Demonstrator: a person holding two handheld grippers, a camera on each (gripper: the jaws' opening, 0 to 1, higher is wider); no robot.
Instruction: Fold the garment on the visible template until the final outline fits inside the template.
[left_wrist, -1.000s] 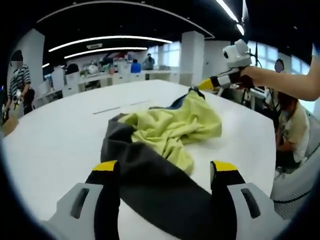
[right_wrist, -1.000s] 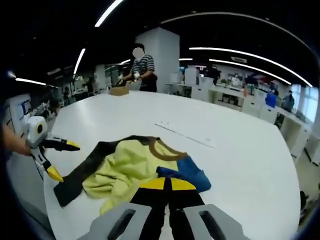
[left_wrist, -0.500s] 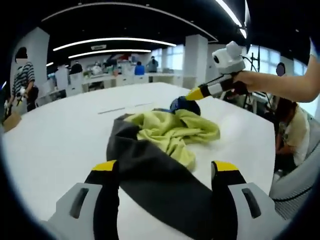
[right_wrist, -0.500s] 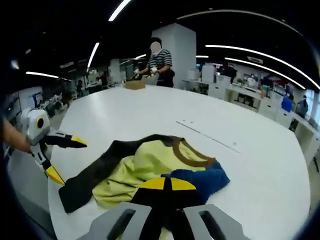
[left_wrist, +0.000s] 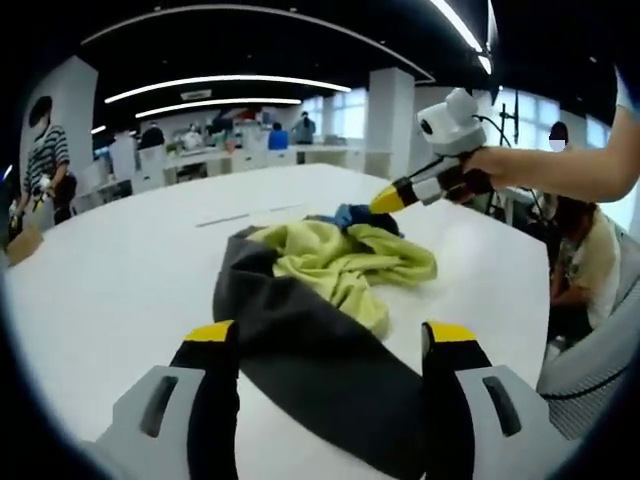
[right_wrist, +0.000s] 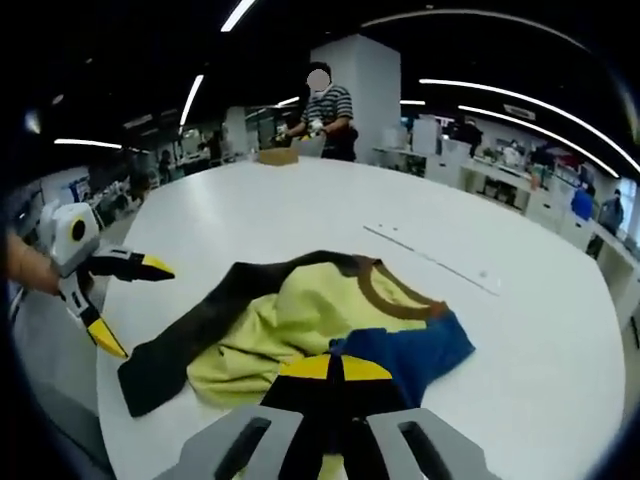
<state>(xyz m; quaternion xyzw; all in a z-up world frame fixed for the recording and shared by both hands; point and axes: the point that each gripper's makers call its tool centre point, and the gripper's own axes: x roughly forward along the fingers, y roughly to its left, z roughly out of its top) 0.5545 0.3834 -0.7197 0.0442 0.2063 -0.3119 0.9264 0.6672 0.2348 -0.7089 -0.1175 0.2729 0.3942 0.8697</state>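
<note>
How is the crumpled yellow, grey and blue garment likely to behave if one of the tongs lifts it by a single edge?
The garment would probably droop and stretch out rather than hold its shape, since it already lies in soft folds. It looks light, thin fabric. On the smooth white table it may slide along instead of unfolding cleanly.

Both views sit low and close, facing each other across the round white desk. They share the crumpled yellow, dark grey and blue garment lying between them.
</note>
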